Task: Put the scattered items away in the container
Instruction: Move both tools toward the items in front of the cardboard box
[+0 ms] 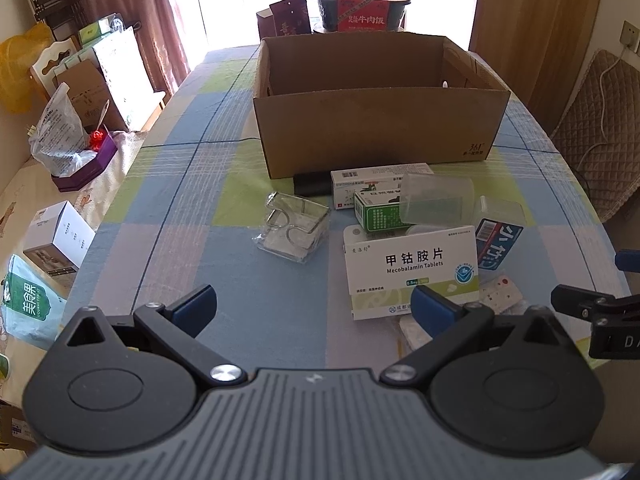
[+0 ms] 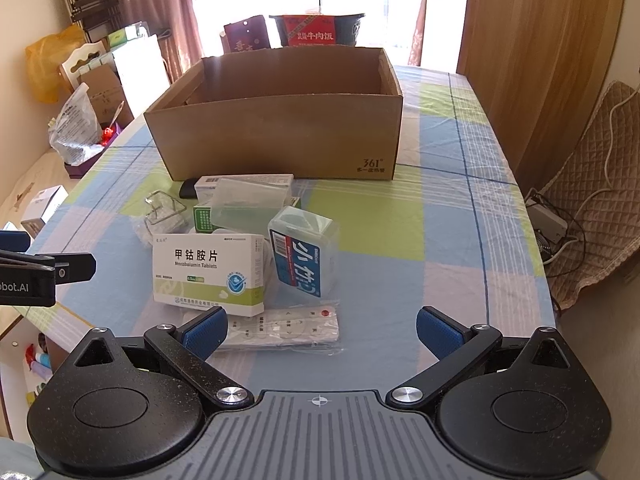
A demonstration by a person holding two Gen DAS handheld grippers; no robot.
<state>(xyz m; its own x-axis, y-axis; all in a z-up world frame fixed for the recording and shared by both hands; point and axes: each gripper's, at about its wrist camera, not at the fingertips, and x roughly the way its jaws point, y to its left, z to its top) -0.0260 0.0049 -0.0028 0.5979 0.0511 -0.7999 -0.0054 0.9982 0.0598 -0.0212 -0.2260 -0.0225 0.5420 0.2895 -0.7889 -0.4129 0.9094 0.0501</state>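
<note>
We log 1 cardboard box (image 1: 380,128), open-topped, in the centre-upper part of both views on the checked tablecloth (image 1: 200,200); what little of its inside shows looks empty, though the near wall hides most of the floor.

Scattered items, all outside the box, in a cluster just below it:
- 3 medicine cartons: 1 white Mecobalamin Tablets carton (image 2: 208,268), 1 green-and-white carton (image 1: 376,210), 1 white carton (image 1: 380,178) nearest the box wall.
- 1 clear plastic tub (image 1: 438,200) lying on its side on the green carton.
- 1 clear case w/ blue label (image 2: 302,256), right of the Mecobalamin carton.
- 1 white remote (image 2: 284,326) in a clear bag, lower centre of the right wrist view.
- 1 clear packet w/ wire hooks (image 1: 294,226), left of the cluster.
- 1 dark flat object (image 1: 312,184) against the box wall; type unclear.

Left gripper (image 1: 316,308): fingers spread wide, holding nothing, right pad overlapping the Mecobalamin carton in frame. Right gripper (image 2: 322,330): fingers spread wide, holding nothing, left pad by the remote's end.
</note>
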